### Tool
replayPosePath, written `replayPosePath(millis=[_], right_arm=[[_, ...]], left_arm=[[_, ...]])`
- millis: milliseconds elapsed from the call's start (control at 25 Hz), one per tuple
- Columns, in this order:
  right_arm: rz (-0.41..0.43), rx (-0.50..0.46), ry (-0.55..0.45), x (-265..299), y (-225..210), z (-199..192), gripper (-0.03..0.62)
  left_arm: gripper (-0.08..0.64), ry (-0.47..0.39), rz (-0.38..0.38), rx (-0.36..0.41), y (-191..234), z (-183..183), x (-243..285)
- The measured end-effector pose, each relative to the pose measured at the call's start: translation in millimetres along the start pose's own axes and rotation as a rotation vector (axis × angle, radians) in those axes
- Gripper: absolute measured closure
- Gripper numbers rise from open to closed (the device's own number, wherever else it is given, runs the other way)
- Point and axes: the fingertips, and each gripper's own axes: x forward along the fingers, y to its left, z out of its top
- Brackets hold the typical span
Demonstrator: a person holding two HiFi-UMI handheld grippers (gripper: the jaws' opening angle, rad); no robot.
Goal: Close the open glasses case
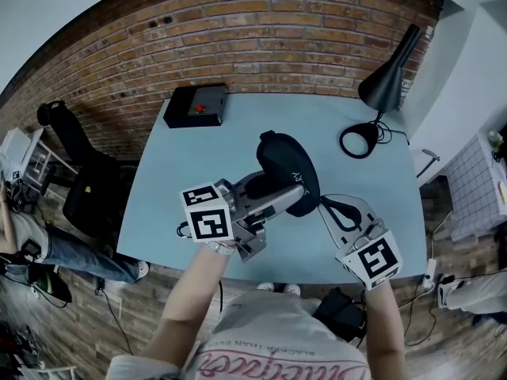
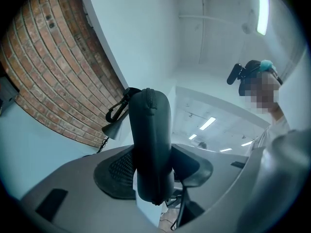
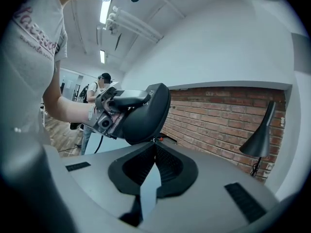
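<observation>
Left gripper is clamped on the black oval zip-up fabric glasses case, one pad on each flat side, holding it on edge above the pale blue table. In the left gripper view the case stands upright between the pads.

Right gripper has its jaws pressed together, tips right at the case's lower rim by the zipper seam (can't tell if a zip pull is pinched).

A black loop strap hangs from the case.

Far edge of the table: black box with red button and black cone-shade desk lamp.
</observation>
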Motion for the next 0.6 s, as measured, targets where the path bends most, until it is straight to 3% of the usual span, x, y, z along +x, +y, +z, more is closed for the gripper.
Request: replayPosePath(millis=[240,600], right_arm=[[0.032,-0.056,0.040,3,-5,2,0.575],[0.009,-0.203,0.078,7,-11,9,0.575]], left_arm=[[0.339,0.069,0.007,0.065,-3,-3,3],[0.339,0.211,0.020,0.181,-10,-17,5]])
